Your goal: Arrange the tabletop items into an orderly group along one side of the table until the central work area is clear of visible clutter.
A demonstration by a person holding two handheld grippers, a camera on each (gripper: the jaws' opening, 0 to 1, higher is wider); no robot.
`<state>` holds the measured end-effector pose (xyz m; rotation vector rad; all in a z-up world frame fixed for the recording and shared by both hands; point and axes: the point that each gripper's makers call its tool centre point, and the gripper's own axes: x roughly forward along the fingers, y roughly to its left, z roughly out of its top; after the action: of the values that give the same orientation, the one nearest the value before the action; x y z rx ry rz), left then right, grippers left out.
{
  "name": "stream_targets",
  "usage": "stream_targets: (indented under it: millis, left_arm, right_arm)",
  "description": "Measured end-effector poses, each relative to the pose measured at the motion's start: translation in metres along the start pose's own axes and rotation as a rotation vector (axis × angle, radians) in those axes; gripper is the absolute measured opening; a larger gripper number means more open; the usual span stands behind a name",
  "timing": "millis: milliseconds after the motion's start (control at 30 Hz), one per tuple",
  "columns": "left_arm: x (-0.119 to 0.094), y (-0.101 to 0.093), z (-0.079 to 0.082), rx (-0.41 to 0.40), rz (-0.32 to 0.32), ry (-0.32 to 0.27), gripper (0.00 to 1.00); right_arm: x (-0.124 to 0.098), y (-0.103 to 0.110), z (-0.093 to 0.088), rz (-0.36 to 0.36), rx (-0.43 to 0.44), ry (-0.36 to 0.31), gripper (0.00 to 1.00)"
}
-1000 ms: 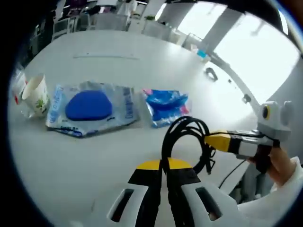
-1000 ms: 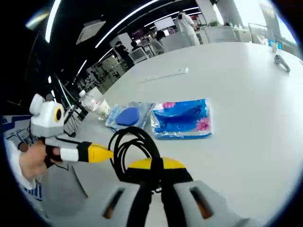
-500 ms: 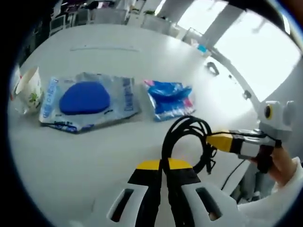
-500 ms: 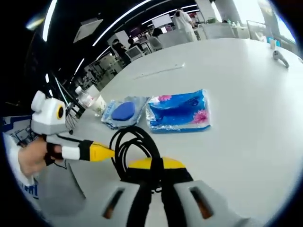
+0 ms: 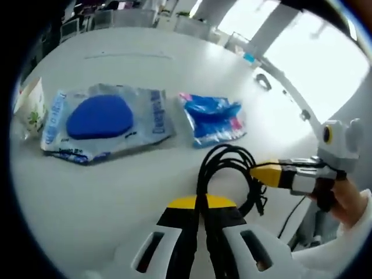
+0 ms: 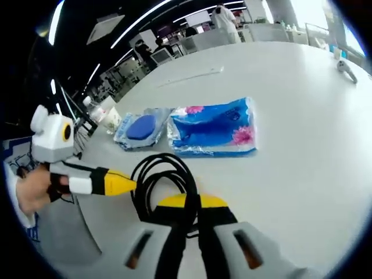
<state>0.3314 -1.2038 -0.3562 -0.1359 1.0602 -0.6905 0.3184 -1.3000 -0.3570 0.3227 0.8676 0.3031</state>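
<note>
A coiled black cable [image 5: 224, 165] hangs between both grippers above the white table [image 5: 116, 186]. In the left gripper view my left gripper [image 5: 201, 201] is shut on the near side of the coil, and my right gripper [image 5: 258, 172] comes in from the right, shut on its other side. The right gripper view mirrors this: my right gripper [image 6: 192, 201] pinches the cable [image 6: 160, 174], with my left gripper [image 6: 125, 183] coming in from the left. Beyond lie a clear packet with a blue pad [image 5: 99, 119] and a blue tissue pack [image 5: 212, 118], side by side.
A paper cup [image 5: 29, 107] stands left of the clear packet, with a bottle [image 6: 93, 107] beside it. A small grey object [image 6: 347, 67] lies far across the table. A hand [image 5: 343, 200] holds the right gripper near the table edge. People and desks fill the room behind.
Both cameras have drifted a little lower and closer to the packets. Both grippers keep their hold on the cable, and the packets and cup have not moved.
</note>
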Motion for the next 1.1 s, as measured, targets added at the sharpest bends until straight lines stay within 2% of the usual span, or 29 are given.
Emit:
stream_targets:
  millis: [500,1100]
  left_arm:
    - [0.012,0.005,-0.003,0.067,0.024,0.022,0.00]
    - [0.015,0.007,-0.005,0.057,0.015,0.016,0.00]
  right_arm:
    - [0.011,-0.007,-0.003,0.021,-0.007,0.039,0.03]
    - [0.010,-0.006,-0.003,0.047,-0.002,0.040,0.03]
